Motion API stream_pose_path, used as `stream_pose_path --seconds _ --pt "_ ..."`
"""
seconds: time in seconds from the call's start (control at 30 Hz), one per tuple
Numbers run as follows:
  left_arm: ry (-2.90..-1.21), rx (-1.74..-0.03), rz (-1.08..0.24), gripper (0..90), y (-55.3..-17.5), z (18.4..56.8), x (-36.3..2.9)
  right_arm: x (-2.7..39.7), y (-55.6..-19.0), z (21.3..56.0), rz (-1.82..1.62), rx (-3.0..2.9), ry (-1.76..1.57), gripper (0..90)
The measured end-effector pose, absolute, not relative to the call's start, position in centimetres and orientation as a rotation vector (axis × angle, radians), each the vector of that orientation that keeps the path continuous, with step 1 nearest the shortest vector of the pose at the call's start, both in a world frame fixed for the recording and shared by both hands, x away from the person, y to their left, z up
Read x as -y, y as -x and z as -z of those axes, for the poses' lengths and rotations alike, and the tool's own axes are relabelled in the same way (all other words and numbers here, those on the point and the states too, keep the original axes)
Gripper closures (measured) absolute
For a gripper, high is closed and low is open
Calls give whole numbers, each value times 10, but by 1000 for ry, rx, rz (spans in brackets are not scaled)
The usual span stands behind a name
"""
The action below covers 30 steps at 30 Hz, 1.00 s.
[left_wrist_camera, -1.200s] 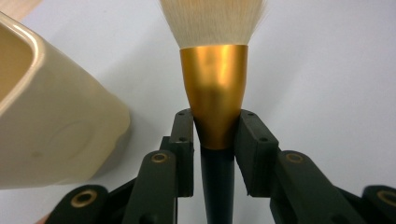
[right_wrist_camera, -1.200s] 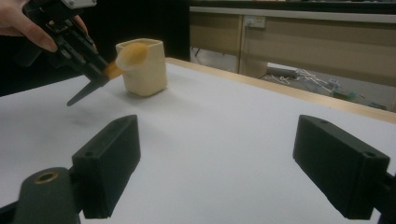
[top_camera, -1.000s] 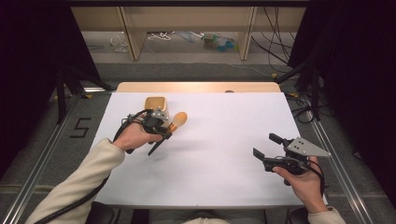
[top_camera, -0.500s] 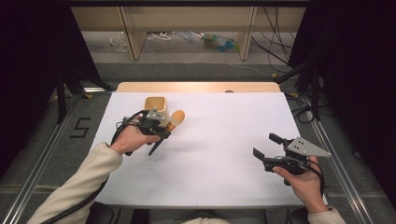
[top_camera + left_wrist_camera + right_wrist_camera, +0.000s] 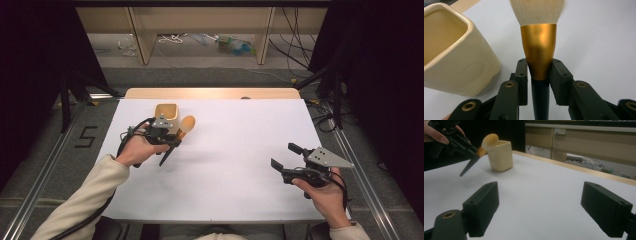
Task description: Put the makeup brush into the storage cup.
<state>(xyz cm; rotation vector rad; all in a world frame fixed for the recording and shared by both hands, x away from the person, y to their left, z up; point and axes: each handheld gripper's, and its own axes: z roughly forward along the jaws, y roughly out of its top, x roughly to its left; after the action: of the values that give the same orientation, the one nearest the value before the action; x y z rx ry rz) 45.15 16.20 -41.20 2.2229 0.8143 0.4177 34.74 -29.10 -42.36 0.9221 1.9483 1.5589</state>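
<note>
White table (image 5: 225, 150): left gripper (image 5: 165, 131), clamped on the brush (image 5: 184, 127), has edged nearer the cup (image 5: 167, 113), likely its destination; right gripper (image 5: 287, 159) gapes empty.

Looks like a lab recording bay to me.
I see a white-topped table (image 5: 225, 200) ringed by black curtains (image 5: 30, 60), floor rails (image 5: 40, 185), loose cables (image 5: 300, 35), and plywood shelving (image 5: 200, 20).

The brush (image 5: 539, 52) bristle tips are cut off by the top edge.

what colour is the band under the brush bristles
Metallic gold ferrule, clearest in the left gripper view.
</note>
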Motion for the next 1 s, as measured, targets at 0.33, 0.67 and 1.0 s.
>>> stream_pose_path --seconds 0.33,0.67,1.0 --pt "-2197 -806 -427 696 -450 410 -163 291 -347 424 -1561 -1948 -920 160" --pt "-2158 -824 -437 696 -449 409 -166 291 -347 424 -1560 -1948 -920 160" --pt "-2121 -834 -450 696 -447 408 -169 291 -347 424 -1560 -1949 -919 160"
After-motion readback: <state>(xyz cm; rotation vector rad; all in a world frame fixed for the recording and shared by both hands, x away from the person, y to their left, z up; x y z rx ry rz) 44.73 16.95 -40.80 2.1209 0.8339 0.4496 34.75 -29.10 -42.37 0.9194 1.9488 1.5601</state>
